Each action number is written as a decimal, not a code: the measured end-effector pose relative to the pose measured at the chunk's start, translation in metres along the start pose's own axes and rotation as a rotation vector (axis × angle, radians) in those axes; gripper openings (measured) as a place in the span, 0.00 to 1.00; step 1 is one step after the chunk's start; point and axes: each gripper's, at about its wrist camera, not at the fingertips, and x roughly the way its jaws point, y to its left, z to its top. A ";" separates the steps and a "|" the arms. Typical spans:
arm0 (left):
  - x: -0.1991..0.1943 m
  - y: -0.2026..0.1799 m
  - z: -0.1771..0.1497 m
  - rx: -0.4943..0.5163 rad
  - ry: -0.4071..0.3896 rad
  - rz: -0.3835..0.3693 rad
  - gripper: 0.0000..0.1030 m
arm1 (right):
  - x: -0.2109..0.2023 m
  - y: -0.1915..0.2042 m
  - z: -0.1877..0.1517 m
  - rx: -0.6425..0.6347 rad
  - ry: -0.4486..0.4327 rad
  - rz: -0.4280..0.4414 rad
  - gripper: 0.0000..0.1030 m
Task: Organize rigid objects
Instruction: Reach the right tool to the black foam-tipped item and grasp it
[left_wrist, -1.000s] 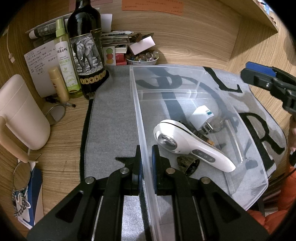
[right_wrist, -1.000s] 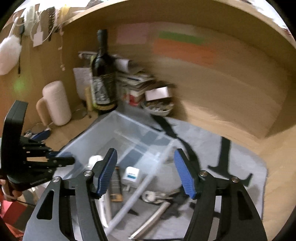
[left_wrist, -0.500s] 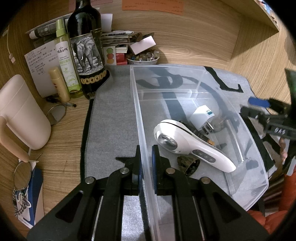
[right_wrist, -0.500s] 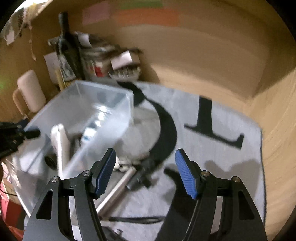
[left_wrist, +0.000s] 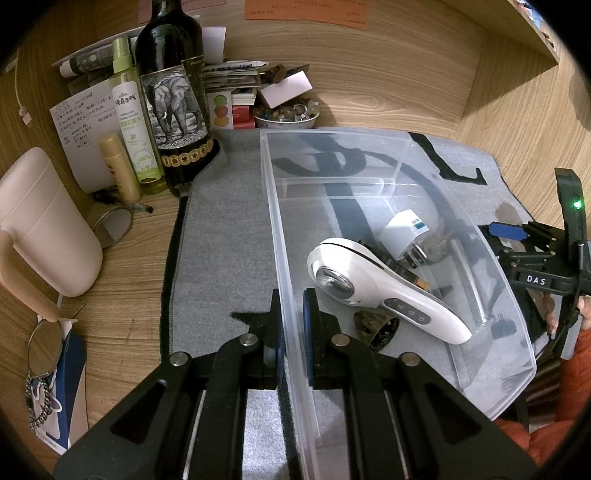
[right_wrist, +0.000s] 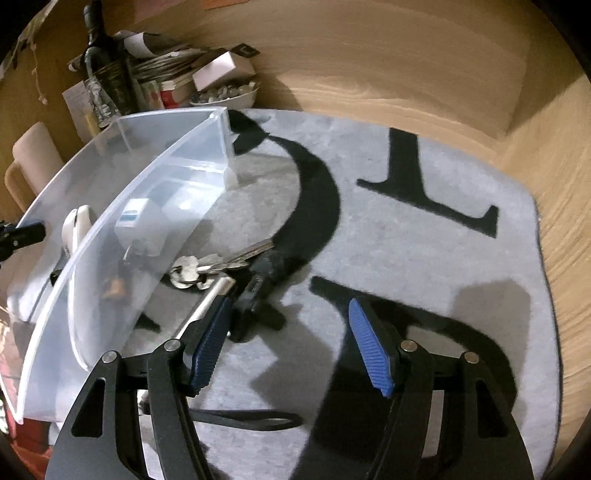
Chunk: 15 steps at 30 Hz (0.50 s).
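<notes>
The gray mat (right_wrist: 424, 229) is lying under the clear bin (left_wrist: 369, 166). The left gripper (left_wrist: 291, 332) is pinching the bin's wall — the white massager (left_wrist: 373, 284) is lying inside. The right gripper (right_wrist: 291, 343) is hanging wide open, holding nothing — keys (right_wrist: 195, 269) are lying just outside the bin.

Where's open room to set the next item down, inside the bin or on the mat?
Free: the clear plastic bin's far compartment beyond its divider, and grey mat right of the bunch of keys. Crowded: the bin's near half, with the white handheld device and white plug adapter, and mat beside the keys.
</notes>
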 end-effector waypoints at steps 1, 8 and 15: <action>0.000 0.000 0.000 0.000 0.000 0.000 0.08 | -0.001 -0.002 0.000 0.001 -0.003 -0.006 0.59; 0.000 0.000 0.000 0.002 0.000 0.001 0.08 | 0.005 0.009 0.006 -0.005 0.020 0.024 0.56; 0.000 0.001 0.000 0.001 0.000 -0.001 0.08 | 0.016 0.021 0.008 -0.052 0.030 0.020 0.33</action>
